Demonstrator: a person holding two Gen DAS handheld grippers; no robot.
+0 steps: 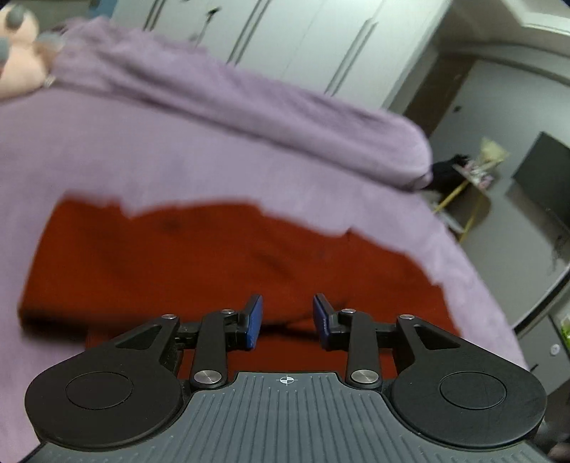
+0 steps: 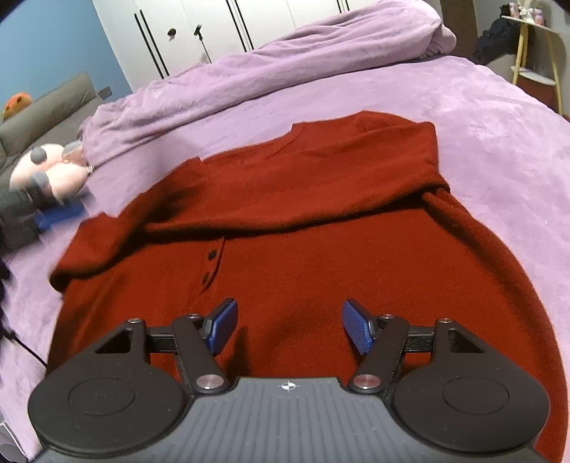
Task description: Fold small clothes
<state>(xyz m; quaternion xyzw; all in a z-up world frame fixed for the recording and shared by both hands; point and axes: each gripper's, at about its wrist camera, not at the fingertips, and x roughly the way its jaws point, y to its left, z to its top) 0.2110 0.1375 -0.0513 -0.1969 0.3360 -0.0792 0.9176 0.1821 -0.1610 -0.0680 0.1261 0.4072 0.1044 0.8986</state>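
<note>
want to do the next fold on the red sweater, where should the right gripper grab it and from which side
Probably the bottom hem nearest the right gripper, approached low from the near side. The red sweater lies flat on the purple blanket with both sleeves already folded across the chest, so the hem is the free edge left to lift towards the collar. Both grippers are open, holding nothing.

Sweater [image 2: 302, 231] on bed [image 2: 498, 117], bunched blanket [image 2: 285, 60] behind.

White wardrobe doors [image 2: 213, 32], blue wall [image 2: 53, 46], grey sofa [image 2: 46, 110], yellow-legged side table [image 2: 534, 53] beyond lilac-covered bed [image 2: 498, 117].
</note>
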